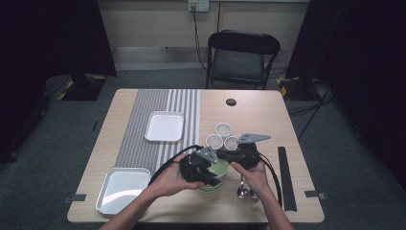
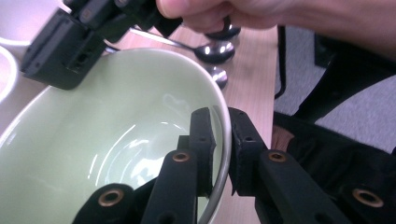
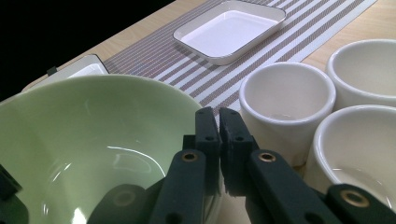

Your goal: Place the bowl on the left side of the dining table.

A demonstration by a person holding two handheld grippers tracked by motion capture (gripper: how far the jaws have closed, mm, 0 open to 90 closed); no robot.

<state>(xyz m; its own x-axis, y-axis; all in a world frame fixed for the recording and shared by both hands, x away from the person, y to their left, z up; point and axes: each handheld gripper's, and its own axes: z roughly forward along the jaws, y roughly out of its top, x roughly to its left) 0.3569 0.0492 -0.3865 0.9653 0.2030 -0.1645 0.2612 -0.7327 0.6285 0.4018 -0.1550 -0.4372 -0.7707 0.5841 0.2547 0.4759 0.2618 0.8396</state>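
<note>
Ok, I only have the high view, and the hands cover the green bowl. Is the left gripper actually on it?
Observer: Yes. In the left gripper view, the left gripper has its fingers astride the green bowl rim, one inside and one outside, closed onto it.
Operator: And the right one?
Observer: The right gripper pinches the rim on the side nearest the white cups, with its fingers almost together.
Operator: Anything in the bowl?
Observer: No, its inside is bare and glossy.
</note>
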